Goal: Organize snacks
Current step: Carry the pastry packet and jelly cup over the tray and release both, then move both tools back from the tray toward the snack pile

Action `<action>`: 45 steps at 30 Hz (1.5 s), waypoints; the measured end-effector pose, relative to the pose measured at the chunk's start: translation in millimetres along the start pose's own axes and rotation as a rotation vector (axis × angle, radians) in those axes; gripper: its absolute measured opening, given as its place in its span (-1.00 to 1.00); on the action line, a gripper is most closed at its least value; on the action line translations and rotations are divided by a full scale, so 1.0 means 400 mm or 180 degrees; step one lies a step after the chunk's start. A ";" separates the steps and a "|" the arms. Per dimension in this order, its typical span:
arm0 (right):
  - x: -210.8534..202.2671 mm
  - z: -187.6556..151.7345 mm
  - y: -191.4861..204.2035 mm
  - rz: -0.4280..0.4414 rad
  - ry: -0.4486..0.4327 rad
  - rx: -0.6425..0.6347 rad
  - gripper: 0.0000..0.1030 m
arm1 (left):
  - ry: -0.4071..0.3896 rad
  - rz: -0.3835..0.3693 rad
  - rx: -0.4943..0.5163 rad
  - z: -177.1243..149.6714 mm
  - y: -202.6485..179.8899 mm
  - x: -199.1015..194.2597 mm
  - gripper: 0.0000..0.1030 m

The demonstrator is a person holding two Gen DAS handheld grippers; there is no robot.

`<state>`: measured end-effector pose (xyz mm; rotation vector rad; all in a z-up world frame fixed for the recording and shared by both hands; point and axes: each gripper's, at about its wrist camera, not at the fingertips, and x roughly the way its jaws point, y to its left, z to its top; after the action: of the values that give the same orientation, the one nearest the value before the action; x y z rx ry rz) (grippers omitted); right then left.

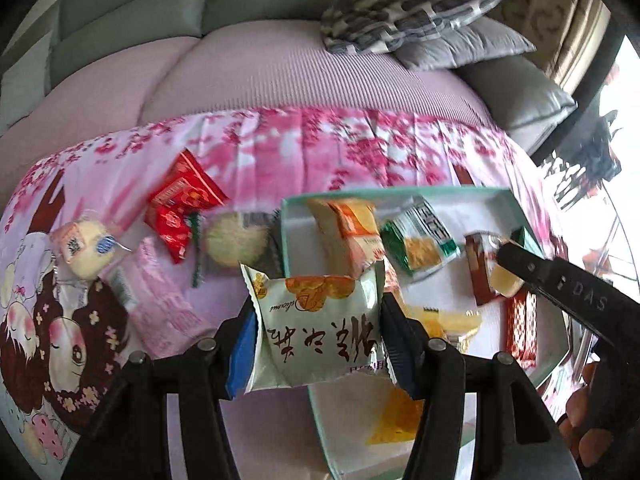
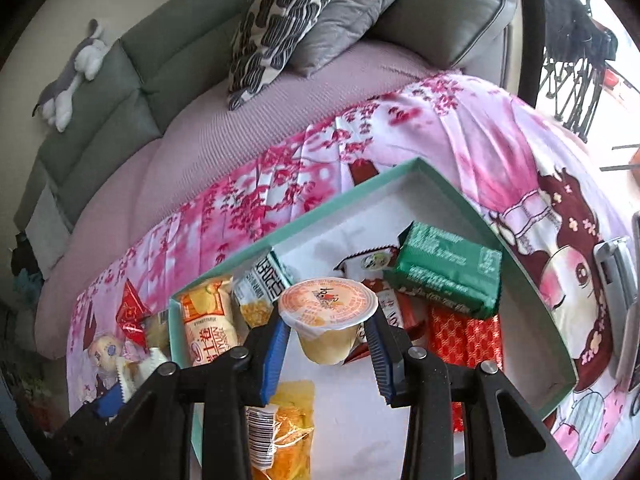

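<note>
Holding a white snack bag (image 1: 316, 328), the left gripper (image 1: 318, 344) had its two fingers partly open, with the pads pressed on the bag's sides. The bag hung over the near left edge of the teal box (image 1: 400, 193), at about 6 o'clock in the left view. The right gripper (image 2: 328, 344) had its fingers closed on a jelly cup (image 2: 328, 320). The cup had an orange lid and sat between the blue pads (image 2: 276, 356), above the white floor of the box. Inside the box lay an orange bun pack (image 2: 206, 322), a green pack (image 2: 448, 270) at about 2 o'clock from the cup, and a red pack (image 2: 466, 338) just right of the cup. Out on the pink cloth (image 1: 280, 148), at about 9 o'clock from the box, lay a red bag (image 1: 182, 204), a round cake (image 1: 236, 242) and a small bun (image 1: 86, 250).
</note>
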<state>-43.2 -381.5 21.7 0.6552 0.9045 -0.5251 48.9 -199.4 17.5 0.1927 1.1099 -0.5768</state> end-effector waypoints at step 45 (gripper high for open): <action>0.014 -0.018 0.073 0.0149 0.0082 -0.0294 0.56 | -0.0129 0.0324 -0.0806 0.008 0.187 -0.014 0.77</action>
<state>-24.9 -357.2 22.4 0.5989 0.9302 -0.4314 89.4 -136.1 13.8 0.0176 1.1160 -0.3440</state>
